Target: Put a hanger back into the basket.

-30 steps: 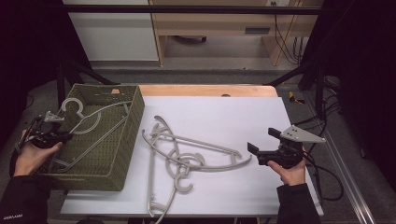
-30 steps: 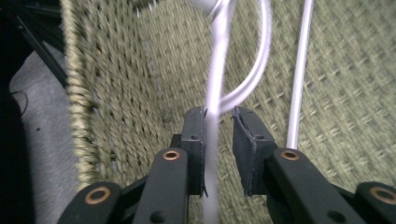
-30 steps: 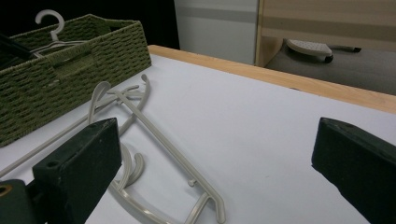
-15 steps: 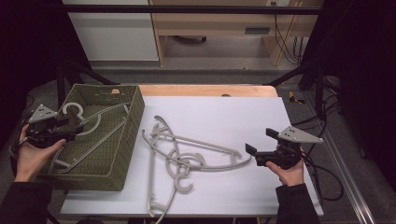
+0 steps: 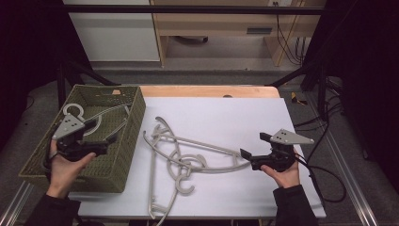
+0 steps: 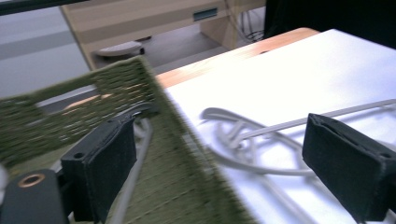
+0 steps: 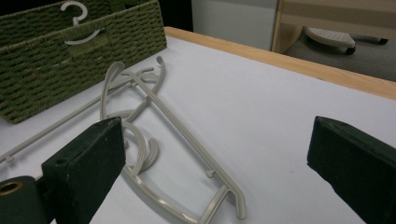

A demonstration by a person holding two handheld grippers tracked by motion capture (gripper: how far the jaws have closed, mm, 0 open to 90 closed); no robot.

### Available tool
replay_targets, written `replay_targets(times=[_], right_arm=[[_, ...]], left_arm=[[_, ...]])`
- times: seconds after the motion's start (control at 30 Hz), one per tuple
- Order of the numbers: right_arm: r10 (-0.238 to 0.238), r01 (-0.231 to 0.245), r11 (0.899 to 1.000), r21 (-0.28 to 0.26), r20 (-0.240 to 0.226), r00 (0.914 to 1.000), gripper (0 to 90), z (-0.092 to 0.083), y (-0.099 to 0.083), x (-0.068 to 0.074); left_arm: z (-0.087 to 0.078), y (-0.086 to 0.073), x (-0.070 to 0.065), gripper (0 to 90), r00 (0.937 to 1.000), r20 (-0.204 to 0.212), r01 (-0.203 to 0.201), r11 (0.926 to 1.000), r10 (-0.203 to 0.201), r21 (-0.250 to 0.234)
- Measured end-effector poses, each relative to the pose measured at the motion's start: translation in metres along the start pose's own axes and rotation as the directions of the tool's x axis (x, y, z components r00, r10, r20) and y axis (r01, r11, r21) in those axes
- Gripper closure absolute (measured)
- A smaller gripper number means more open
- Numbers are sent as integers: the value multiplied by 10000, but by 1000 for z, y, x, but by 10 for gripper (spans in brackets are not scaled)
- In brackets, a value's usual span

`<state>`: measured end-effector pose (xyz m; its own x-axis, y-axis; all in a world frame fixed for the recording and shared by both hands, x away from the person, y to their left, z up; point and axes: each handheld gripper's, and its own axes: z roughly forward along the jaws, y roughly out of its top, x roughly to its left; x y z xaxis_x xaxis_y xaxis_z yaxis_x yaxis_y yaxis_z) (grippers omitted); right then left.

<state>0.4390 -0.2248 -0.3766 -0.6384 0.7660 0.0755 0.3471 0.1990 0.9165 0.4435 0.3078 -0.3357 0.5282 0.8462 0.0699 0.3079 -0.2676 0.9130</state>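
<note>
A green woven basket (image 5: pixel 128 123) stands on the left of the white table, with a beige hanger (image 5: pixel 75 111) lying in it. My left gripper (image 5: pixel 107 143) hovers over the basket's middle. Its jaws have just been opening, stand wide, and hold nothing. In the left gripper view the gripper (image 6: pixel 224 158) looks past the basket wall (image 6: pixel 116 88) toward a pile of beige hangers (image 6: pixel 243 140). Several of these tangled hangers (image 5: pixel 188 155) lie mid-table. My right gripper (image 5: pixel 254 146) is open at their right end, the nearest hanger (image 7: pixel 187 135) on the table ahead of its jaws.
The table's wooden back edge (image 5: pixel 211 91) runs behind the white top. Beyond it stand a white cabinet (image 5: pixel 113 33) and a wooden desk (image 5: pixel 226 23). Cables (image 5: pixel 324 179) trail off the right side. A metal rail (image 5: pixel 16 202) borders the front left.
My left gripper has moved right, from the basket's left rim to above its middle, and its jaws have gone from shut to wide open. The right gripper has stayed put.
</note>
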Motion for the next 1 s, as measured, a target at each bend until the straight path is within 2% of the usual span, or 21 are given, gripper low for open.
replay_targets(times=[0.07, 0.2, 0.23, 0.27, 0.3, 0.33, 0.43, 0.53, 0.67, 0.83, 1.0], right_arm=[[-63, 64, 9999, 141, -101, 9999, 60, 4, -1, 2], [-232, 254, 9980, 578, -377, 9990, 72, 14, -5, 8], [-232, 254, 9980, 578, -377, 9990, 72, 14, -5, 8], [-312, 362, 9962, 796, -628, 9975, 87, 20, -7, 11], [-396, 466, 9946, 929, -750, 9964, 94, 23, -8, 13], [-471, 558, 9927, 1067, -827, 9955, 98, 26, -9, 14], [-549, 696, 9871, 1443, -1034, 9931, 113, 36, -14, 19], [-612, 832, 9802, 1794, -1252, 9902, 121, 46, -19, 23], [-583, 873, 9734, 2120, -1390, 9886, 123, 55, -25, 25], [-651, 1003, 9674, 2325, -1544, 9859, 127, 61, -29, 27], [-679, 1168, 9527, 2805, -1783, 9816, 161, 74, -38, 32]], left_arm=[[4, -1, -12, 86, 9996, 274, 98, 9997, -92, -229], [11, -3, -33, 87, 9969, 776, 174, 9992, -145, -368], [11, -3, -33, 87, 9969, 776, 174, 9992, -145, -368], [13, -5, -42, 87, 9956, 940, 94, 9993, -58, -374], [13, -5, -42, 87, 9956, 940, 94, 9993, -58, -374], [15, -7, -49, 87, 9939, 1092, 171, 9988, -121, -453], [19, -12, -58, 92, 9920, 1257, 187, 9991, -136, -392], [23, -14, -63, 90, 9894, 1452, 32, 9996, 10, -283], [26, -18, -66, 91, 9874, 1582, 41, 9995, 7, -300], [27, -20, -65, 88, 9873, 1590, 36, 9997, 4, -243], [24, -19, -64, 86, 9891, 1470, -60, 9992, 116, -391]])
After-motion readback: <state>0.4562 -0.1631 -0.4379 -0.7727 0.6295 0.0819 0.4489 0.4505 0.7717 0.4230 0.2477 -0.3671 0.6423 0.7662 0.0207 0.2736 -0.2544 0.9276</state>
